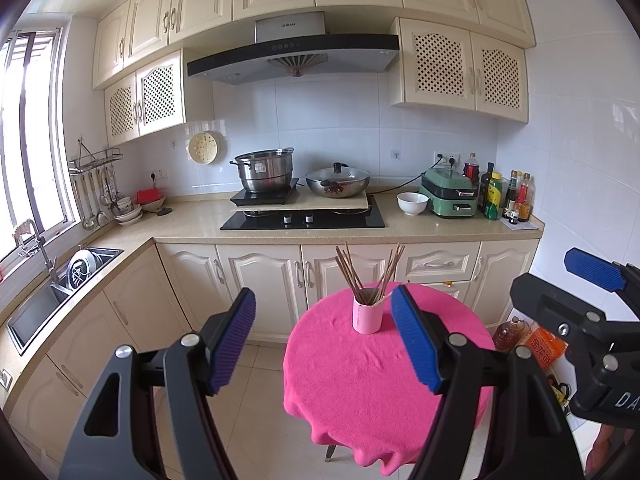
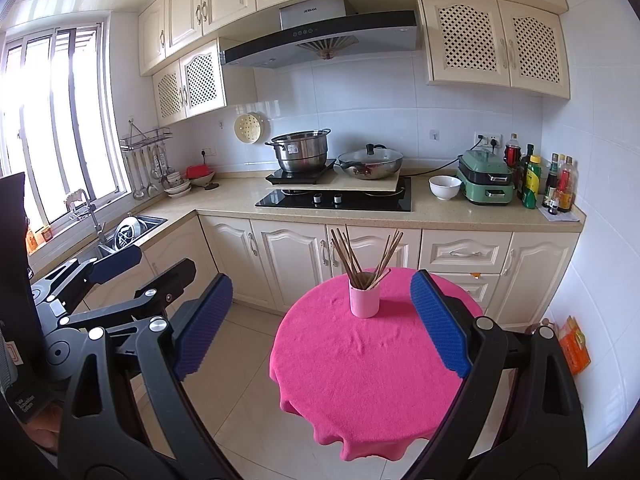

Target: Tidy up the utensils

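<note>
A pink cup [image 1: 367, 315] [image 2: 363, 301] stands upright on a round table under a pink cloth [image 1: 384, 384] [image 2: 372, 380]. Several brown chopsticks [image 1: 370, 274] [image 2: 362, 258] fan out of the cup. My left gripper [image 1: 324, 332] is open and empty, held in the air short of the table, with the cup showing between its blue pads. My right gripper [image 2: 322, 320] is also open and empty, back from the table at a similar distance. In the left wrist view the right gripper [image 1: 584, 304] shows at the right edge; in the right wrist view the left gripper [image 2: 112, 280] sits at the left.
Behind the table runs a counter [image 1: 192, 232] with a hob, a steel pot [image 1: 266, 172], a lidded wok [image 1: 338, 182], a white bowl [image 1: 412, 203], a green cooker [image 1: 450, 194] and bottles [image 1: 516, 196]. A sink [image 1: 52, 300] lies at the left. Bottles and an orange package [image 1: 536, 342] stand on the floor right of the table.
</note>
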### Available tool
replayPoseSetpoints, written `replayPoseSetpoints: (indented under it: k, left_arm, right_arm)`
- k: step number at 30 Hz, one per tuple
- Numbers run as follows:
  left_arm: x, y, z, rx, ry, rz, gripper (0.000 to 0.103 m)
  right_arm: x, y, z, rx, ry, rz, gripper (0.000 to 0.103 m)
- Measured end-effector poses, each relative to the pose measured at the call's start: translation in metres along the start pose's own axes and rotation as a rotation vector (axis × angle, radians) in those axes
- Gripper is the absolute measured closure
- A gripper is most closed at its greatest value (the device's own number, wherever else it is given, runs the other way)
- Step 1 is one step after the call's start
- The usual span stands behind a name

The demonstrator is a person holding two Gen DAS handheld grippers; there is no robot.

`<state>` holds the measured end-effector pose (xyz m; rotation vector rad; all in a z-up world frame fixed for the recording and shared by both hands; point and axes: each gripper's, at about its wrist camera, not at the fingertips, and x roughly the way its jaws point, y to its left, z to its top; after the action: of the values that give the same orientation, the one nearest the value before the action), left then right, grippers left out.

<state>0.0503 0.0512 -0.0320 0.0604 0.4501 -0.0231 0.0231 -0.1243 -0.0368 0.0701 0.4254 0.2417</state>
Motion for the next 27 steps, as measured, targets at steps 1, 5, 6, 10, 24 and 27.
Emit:
replayPoseSetpoints:
  k: [1, 5, 6, 10, 24, 27]
  left_arm:
    - [0.001, 0.000, 0.000, 0.000, 0.000, 0.000, 0.033]
    - [0.003, 0.000, -0.001, 0.000, 0.001, 0.000, 0.033]
    - [0.003, 0.000, -0.001, 0.000, 0.001, 0.000, 0.033]
    - [0.003, 0.000, 0.000, 0.000, 0.001, 0.001, 0.033]
    - [0.013, -0.001, -0.003, 0.000, 0.015, 0.004, 0.033]
    - [0.016, 0.000, -0.002, 0.000, 0.018, 0.003, 0.033]
  right_arm:
    - [0.000, 0.000, 0.000, 0.000, 0.000, 0.000, 0.014]
    - [0.000, 0.000, 0.000, 0.000, 0.001, 0.000, 0.014]
    - [0.000, 0.000, -0.001, 0.000, 0.002, 0.000, 0.014]
    - [0.000, 0.000, -0.001, 0.000, 0.001, 0.001, 0.014]
    - [0.009, -0.001, -0.001, 0.002, 0.011, 0.003, 0.014]
    - [0.013, -0.003, -0.001, 0.003, 0.016, 0.004, 0.014]
